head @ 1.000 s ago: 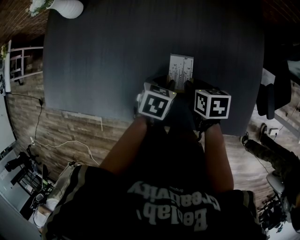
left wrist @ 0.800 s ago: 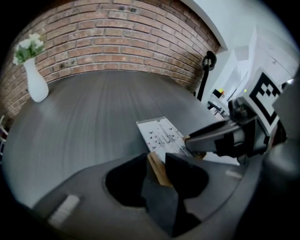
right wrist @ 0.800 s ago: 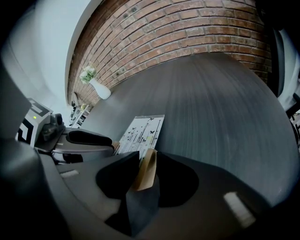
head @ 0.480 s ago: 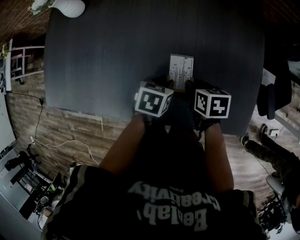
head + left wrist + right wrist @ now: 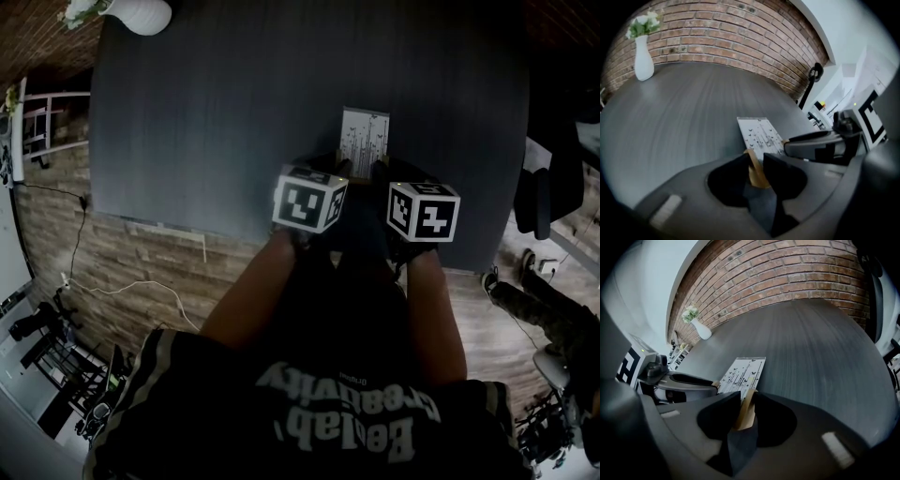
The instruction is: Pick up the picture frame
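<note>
Tan wood fills the gap in both pairs of jaws. The left hand-held gripper and the right hand-held gripper have just been closing and now pinch the near rim of the picture frame, side by side. The frame lies flat on the dark, fine-grained surface, not yet raised. Its flat white face carries small dark marks. Lifting looks next.

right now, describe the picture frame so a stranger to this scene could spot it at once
Start at the dark grey table, white vase at its far left corner. Near the front edge, right of centre, is the picture frame. Unlike the upright vase, it is a flat pale print of thin black lines and small butterflies, rimmed in light wood.
</note>
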Motion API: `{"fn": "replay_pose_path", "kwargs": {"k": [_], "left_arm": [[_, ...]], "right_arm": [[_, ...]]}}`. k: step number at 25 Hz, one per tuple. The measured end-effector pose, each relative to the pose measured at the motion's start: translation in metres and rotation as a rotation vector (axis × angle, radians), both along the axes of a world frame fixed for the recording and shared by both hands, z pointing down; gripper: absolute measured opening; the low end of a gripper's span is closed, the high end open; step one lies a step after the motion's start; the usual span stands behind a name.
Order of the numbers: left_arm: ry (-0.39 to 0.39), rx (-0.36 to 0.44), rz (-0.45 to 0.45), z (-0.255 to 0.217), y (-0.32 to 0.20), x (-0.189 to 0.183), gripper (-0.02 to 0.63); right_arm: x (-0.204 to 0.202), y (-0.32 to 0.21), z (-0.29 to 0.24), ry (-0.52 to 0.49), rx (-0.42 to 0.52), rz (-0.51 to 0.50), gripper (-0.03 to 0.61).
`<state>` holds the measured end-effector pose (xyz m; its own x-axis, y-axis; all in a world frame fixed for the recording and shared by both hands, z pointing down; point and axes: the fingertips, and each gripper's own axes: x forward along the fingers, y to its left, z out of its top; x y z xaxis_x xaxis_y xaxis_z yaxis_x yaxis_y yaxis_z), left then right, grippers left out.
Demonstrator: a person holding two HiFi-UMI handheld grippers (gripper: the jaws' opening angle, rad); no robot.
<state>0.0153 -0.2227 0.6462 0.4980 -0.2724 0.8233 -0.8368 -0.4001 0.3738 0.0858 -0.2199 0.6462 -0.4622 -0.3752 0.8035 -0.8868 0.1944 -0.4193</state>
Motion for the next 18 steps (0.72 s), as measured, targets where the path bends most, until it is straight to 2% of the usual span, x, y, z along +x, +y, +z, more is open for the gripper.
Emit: {"fn": "replay_pose_path", "kwargs": {"k": [4, 18], "left_arm": [[0.006, 0.056, -0.002, -0.007, -0.005, 0.005, 0.095], [0.001, 0.212, 0.014, -0.048, -0.032, 0.010, 0.067]], "right_arm": [[0.005, -0.004, -0.006, 0.029, 0.062, 0.001, 0.095], [0.016, -0.026, -0.048, -0.013, 0.238, 0.047, 0.074]]}}
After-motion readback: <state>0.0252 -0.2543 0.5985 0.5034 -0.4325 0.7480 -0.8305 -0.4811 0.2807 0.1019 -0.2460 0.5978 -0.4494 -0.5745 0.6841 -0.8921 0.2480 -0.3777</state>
